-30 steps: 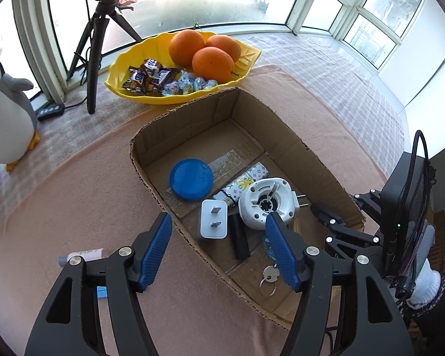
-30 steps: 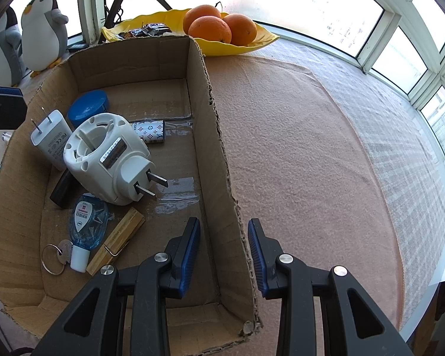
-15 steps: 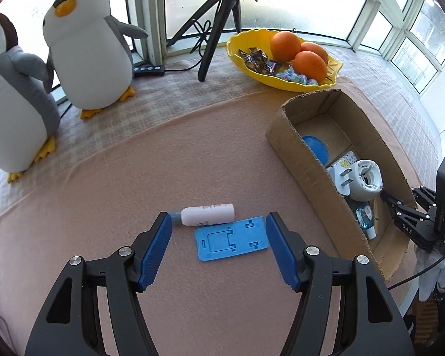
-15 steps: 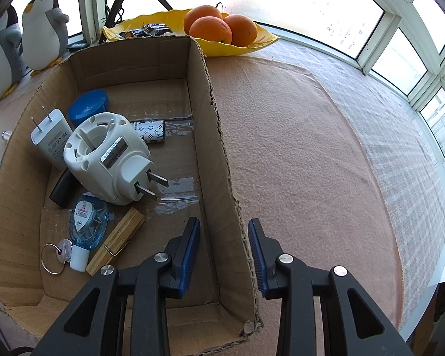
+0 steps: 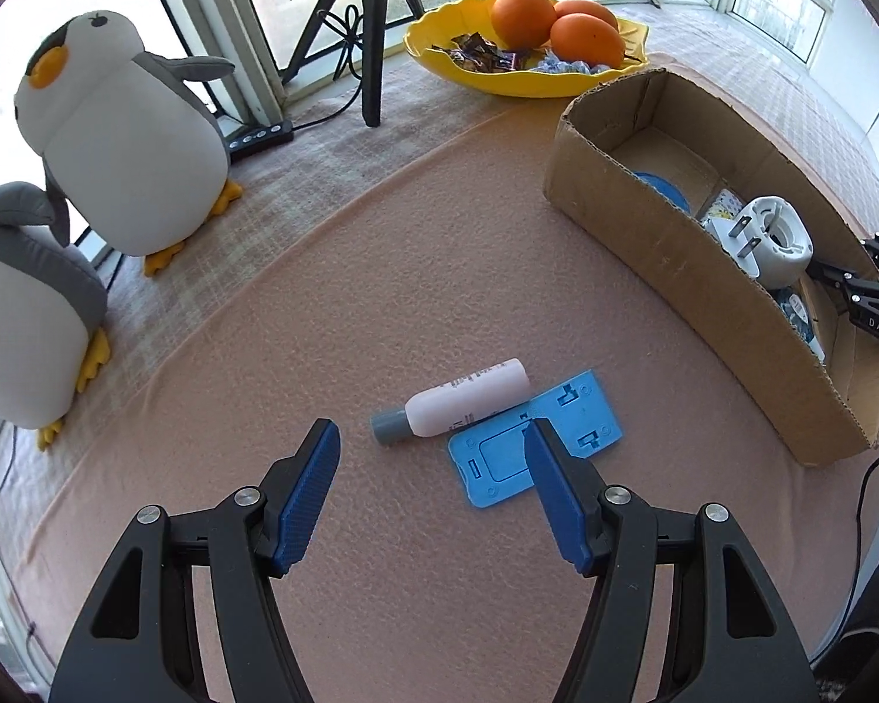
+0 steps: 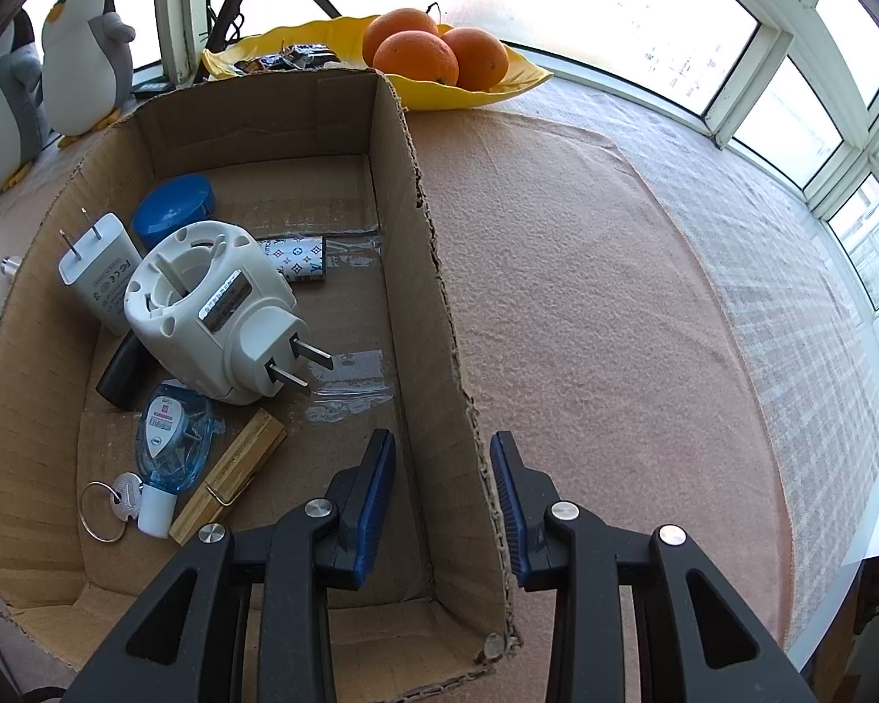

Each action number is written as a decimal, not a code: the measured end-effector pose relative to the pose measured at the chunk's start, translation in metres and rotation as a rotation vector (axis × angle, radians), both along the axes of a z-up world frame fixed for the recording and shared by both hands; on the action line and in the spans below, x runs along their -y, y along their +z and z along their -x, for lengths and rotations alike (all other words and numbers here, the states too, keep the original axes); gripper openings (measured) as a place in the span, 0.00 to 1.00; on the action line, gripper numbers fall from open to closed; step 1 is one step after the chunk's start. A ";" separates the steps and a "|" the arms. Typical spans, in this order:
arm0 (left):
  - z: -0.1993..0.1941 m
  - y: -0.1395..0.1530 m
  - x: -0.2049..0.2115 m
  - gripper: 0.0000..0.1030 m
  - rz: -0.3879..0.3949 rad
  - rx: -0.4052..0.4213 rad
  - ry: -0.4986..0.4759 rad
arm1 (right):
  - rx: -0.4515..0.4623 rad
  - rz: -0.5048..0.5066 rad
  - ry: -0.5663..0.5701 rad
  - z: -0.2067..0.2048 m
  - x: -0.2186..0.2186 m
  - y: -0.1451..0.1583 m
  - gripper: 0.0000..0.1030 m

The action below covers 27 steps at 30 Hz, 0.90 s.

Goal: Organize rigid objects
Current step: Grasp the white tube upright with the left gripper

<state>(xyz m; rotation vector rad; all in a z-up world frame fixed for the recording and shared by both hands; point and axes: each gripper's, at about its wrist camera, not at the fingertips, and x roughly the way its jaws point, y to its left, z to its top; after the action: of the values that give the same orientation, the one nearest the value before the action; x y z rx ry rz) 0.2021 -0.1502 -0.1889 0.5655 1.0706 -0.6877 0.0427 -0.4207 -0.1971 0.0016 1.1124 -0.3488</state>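
Observation:
A small white bottle with a grey cap (image 5: 457,403) lies on the pink mat, partly over a flat blue plastic stand (image 5: 536,438). My left gripper (image 5: 431,495) is open and empty, just short of them. The cardboard box (image 5: 644,228) stands to the right and holds a round white plug adapter (image 6: 217,313), a white charger (image 6: 96,272), a blue lid (image 6: 173,211), a clothespin (image 6: 228,477), a blue tape dispenser (image 6: 170,439) and a key ring (image 6: 108,507). My right gripper (image 6: 442,507) straddles the box's right wall (image 6: 433,316), one finger each side with gaps to the wall.
Two plush penguins (image 5: 117,135) stand at the left. A yellow bowl (image 5: 521,79) with oranges and sweets sits behind the box. A black tripod (image 5: 369,29) and a remote stand by the window. The mat's edge drops off at the right (image 6: 849,468).
My left gripper has swung left from above the box to the mat, and now faces the bottle and blue stand from closer. The right gripper has not moved.

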 end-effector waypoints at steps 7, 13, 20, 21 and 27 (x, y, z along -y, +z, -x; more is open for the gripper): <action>-0.005 -0.014 0.014 0.63 -0.049 0.007 -0.061 | -0.006 0.001 -0.003 -0.001 0.000 0.000 0.29; -0.018 -0.018 0.016 0.63 -0.038 -0.017 -0.071 | -0.008 -0.001 -0.008 -0.002 0.000 0.000 0.29; -0.022 -0.027 0.023 0.50 -0.070 -0.038 -0.101 | -0.014 0.001 -0.007 -0.004 0.000 -0.001 0.29; -0.024 -0.028 0.024 0.49 -0.069 -0.043 -0.093 | -0.015 0.002 -0.006 -0.004 0.000 -0.001 0.29; -0.032 -0.034 0.024 0.37 -0.037 -0.094 -0.059 | -0.014 0.002 -0.007 -0.003 0.000 -0.001 0.29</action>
<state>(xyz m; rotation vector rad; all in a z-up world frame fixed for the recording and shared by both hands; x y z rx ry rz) 0.2340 -0.1742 -0.2230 0.6035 1.1596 -0.7530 0.0461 -0.4203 -0.1979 0.0008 1.1265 -0.3568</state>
